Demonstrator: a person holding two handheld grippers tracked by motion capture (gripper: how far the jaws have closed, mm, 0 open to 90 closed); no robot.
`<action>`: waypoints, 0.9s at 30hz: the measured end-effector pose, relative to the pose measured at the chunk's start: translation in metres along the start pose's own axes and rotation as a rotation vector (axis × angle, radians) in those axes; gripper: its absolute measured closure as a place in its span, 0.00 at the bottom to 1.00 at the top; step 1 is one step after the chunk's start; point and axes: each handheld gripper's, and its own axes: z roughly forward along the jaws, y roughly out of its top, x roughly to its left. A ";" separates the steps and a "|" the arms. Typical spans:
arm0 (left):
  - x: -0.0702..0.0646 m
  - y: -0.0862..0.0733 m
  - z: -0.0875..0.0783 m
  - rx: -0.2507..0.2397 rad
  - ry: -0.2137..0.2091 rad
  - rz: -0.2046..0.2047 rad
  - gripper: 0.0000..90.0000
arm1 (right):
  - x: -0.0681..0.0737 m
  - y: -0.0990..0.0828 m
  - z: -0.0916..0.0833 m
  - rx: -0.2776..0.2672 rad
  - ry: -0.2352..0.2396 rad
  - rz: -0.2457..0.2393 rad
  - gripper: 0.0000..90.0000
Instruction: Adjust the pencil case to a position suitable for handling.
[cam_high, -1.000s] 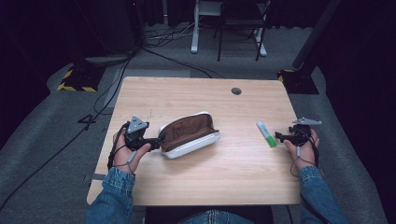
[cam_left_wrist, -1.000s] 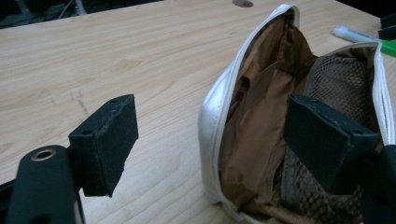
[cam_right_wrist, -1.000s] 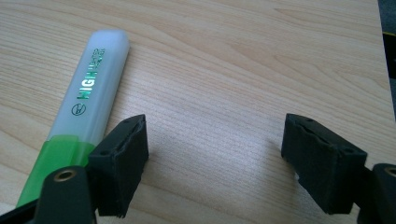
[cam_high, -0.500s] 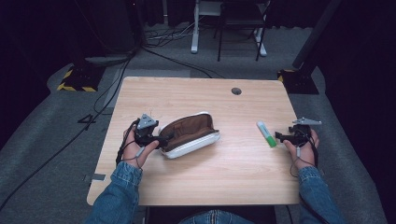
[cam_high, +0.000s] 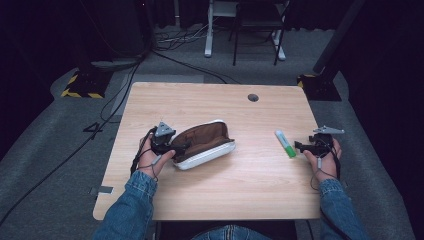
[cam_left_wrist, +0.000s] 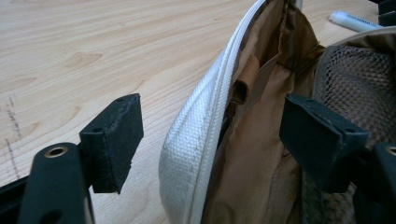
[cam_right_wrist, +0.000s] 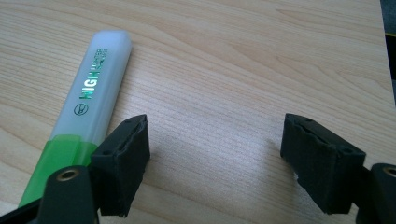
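Note:
An open pouch (cam_high: 206, 142), white outside with brown lining, lies left of the table's middle. My left gripper (cam_high: 181, 148) is at its left end. In the left gripper view the pouch's white zip edge (cam_left_wrist: 187, 140) stands between the jaws of my left gripper (cam_left_wrist: 217, 135), one jaw over the table and the other inside the lining. The jaws have just been closing, but the pads do not press on the edge. A white and green highlighter (cam_high: 285, 144) lies at the right. My right gripper (cam_high: 299, 146) sits just right of it, open; the highlighter (cam_right_wrist: 93, 93) is outside its left jaw.
The wooden table (cam_high: 210, 100) has a round cable hole (cam_high: 253, 97) near its far edge. Beyond the table, on the grey floor, are cables, a desk frame and a yellow-black striped base (cam_high: 80, 85). The highlighter (cam_left_wrist: 355, 21) shows past the pouch in the left gripper view.
My left hand has moved right and slightly down, bringing its jaws over the pouch's left end. The right hand, the highlighter and the pouch have stayed put.

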 end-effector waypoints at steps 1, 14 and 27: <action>0.000 0.000 0.001 0.000 -0.003 -0.003 0.26 | 0.000 0.000 0.000 0.000 0.000 0.000 0.27; 0.009 -0.006 0.017 0.037 -0.022 -0.019 0.39 | 0.000 0.000 0.000 -0.003 0.004 -0.007 0.29; 0.009 -0.007 0.017 0.040 -0.075 -0.046 0.70 | 0.001 0.000 -0.001 -0.004 0.009 -0.008 0.30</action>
